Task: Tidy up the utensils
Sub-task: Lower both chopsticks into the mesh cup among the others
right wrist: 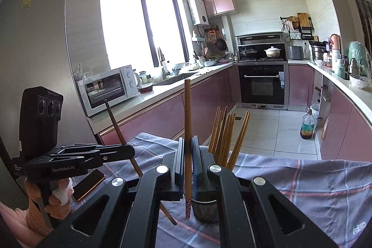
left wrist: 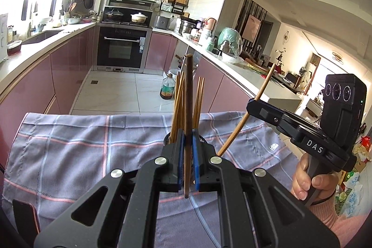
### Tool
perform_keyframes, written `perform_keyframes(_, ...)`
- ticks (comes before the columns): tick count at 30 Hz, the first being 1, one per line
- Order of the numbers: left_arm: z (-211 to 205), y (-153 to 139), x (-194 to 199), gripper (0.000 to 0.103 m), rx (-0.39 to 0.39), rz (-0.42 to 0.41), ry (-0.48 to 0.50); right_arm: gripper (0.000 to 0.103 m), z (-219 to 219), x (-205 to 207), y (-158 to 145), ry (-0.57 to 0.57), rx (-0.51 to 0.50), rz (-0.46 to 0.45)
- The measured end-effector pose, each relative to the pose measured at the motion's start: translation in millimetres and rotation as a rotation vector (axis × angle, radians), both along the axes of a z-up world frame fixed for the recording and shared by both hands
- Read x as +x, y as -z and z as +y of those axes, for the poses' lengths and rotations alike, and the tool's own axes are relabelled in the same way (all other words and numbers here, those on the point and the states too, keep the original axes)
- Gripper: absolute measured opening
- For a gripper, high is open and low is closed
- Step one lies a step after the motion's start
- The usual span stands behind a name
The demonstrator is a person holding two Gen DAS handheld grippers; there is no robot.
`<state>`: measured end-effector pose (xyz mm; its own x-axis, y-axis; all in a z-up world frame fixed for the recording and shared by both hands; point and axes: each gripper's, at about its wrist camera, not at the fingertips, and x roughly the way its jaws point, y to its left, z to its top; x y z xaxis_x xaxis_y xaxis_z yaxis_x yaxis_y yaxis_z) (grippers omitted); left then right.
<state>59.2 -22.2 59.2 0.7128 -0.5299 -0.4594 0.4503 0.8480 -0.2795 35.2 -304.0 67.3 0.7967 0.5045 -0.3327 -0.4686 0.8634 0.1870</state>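
Wooden chopsticks stand bunched in a black mesh cup [right wrist: 205,209] on the cloth [left wrist: 81,150] that covers the desk. Each gripper is clamped on one more chopstick, held clear of the cup.

Left gripper [left wrist: 187,155]: its blue-lined pads pinch a dark brown chopstick [left wrist: 188,90] that stands nearly upright, its lower end hanging below the pads — the cup [left wrist: 167,140] sits just behind it, mostly hidden. In the right wrist view this same stick [right wrist: 116,122] leans to the left.

Right gripper [right wrist: 188,164]: closed on a reddish-brown chopstick [right wrist: 187,113] with a patterned pink tip at its lower end, which hangs just left of the cup. Seen from the left wrist camera, this stick [left wrist: 246,115] slants up to the right.

A phone [right wrist: 89,184] lies on the cloth near the left hand [right wrist: 58,199].
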Motion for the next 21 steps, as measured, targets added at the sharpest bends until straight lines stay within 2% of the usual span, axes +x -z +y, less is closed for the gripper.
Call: perform_keyframes(21, -6, -53, -9, 0.007, -0.018, -0.118, -0.007, 0.005, -6, 9, -18, 0.023, 0.032, -0.062)
